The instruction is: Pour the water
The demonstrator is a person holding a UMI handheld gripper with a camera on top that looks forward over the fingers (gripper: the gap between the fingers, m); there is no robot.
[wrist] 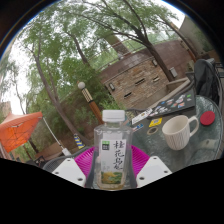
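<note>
Between the tongs [111,170] | bottle [113,152] upright, clenched by both pink pads, long axis vertical | cup [178,131] ahead to the right on glass counter [205,145] | pour needs rightward tilt.

The bottle [113,150] fills the gap between the fingers [84,163], blocking straight ahead. At two o'clock, a white mug [179,131] and red lid [208,118] crowd the glass surface [205,142].
</note>
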